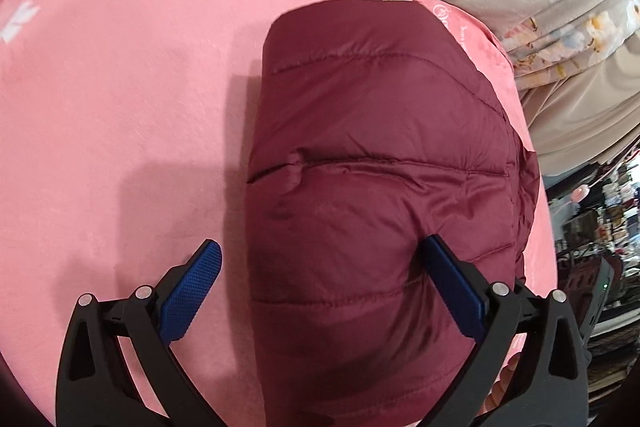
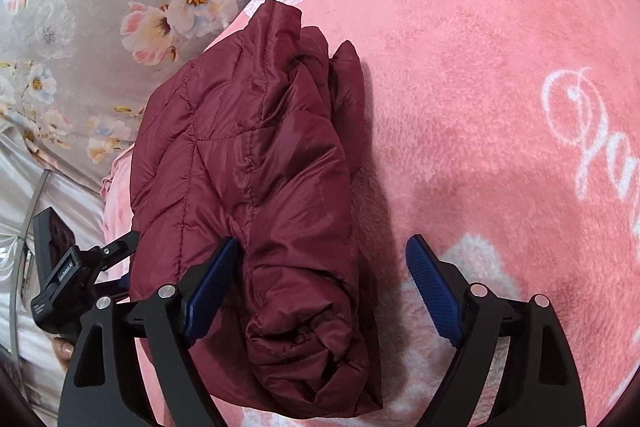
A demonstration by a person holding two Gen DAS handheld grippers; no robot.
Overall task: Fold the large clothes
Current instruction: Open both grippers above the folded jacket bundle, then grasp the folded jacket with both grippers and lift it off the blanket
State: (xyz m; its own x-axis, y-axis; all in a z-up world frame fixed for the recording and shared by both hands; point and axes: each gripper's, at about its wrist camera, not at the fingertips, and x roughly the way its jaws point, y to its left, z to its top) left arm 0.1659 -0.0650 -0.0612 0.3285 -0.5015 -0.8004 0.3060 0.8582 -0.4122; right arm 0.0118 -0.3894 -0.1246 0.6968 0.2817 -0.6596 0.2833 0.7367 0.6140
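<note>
Beside the floral bedding point(image 2: 80, 39), on the pink blanket point(image 1: 120, 87), the maroon puffer jacket point(image 1: 372, 155) lies folded, seemingly loosely; left gripper point(image 1: 320, 259) and right gripper point(image 2: 320, 259) gape wide, empty.

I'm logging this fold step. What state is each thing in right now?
Maroon puffer jacket: folded into a compact bundle, lying on the pink blanket.
Pink blanket: spread flat.
Left claw: open, straddling the jacket's edge.
Right claw: open, straddling the jacket's layered edge.

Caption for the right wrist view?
Open right gripper over a folded maroon puffer jacket on a pink blanket.
</note>
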